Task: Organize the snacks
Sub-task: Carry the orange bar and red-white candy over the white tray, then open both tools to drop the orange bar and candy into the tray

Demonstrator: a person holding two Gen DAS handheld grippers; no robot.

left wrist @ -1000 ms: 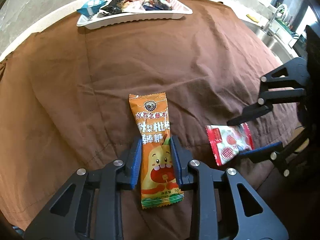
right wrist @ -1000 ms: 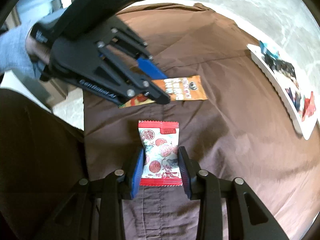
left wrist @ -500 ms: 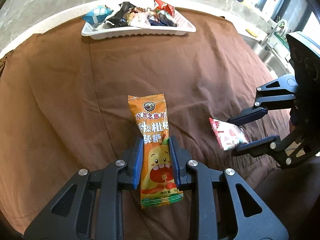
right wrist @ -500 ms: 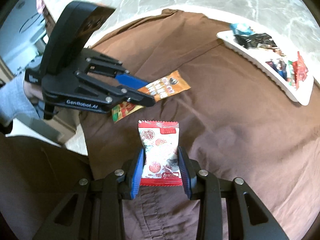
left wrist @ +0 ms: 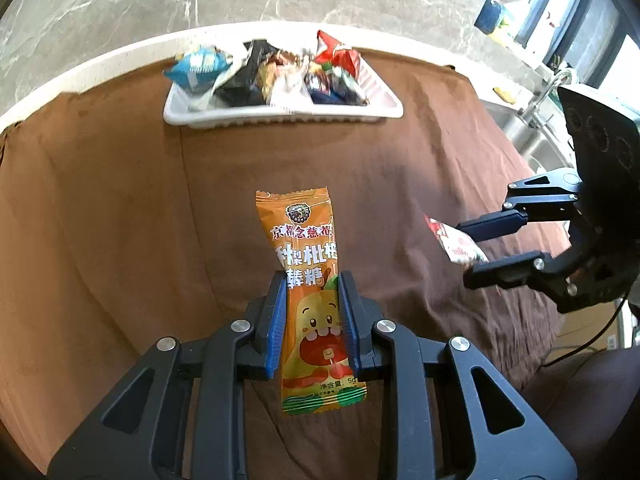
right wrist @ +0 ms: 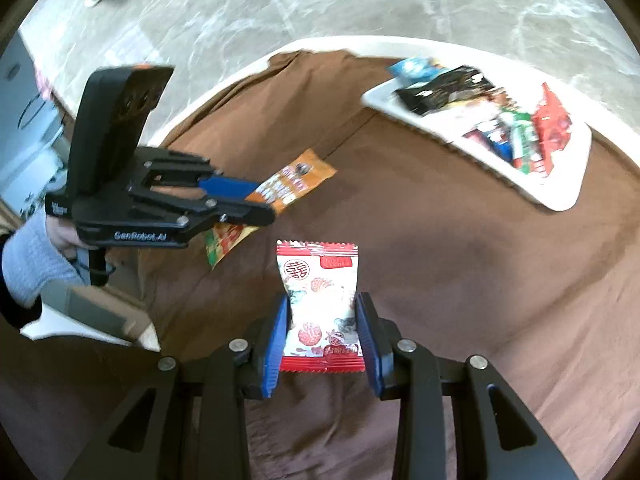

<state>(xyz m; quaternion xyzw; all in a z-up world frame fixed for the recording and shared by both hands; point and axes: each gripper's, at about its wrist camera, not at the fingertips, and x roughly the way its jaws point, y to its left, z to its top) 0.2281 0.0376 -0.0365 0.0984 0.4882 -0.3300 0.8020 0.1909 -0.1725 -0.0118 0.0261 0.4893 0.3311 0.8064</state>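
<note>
While both point steeply down over the brown-clothed surface (left wrist: 120, 200), the left gripper (left wrist: 313, 320) jaws clamp a long orange candy wrapper (left wrist: 306, 264), and the right gripper (right wrist: 322, 340) jaws clamp a red-and-white sweet packet (right wrist: 320, 296), both short of the white plastic tray (left wrist: 280, 118).

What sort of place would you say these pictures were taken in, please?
Probably a home kitchen: a sink with a tap sits beside the counter, the marble-look floor lies beyond, and a brown cloth covers the table.
</note>
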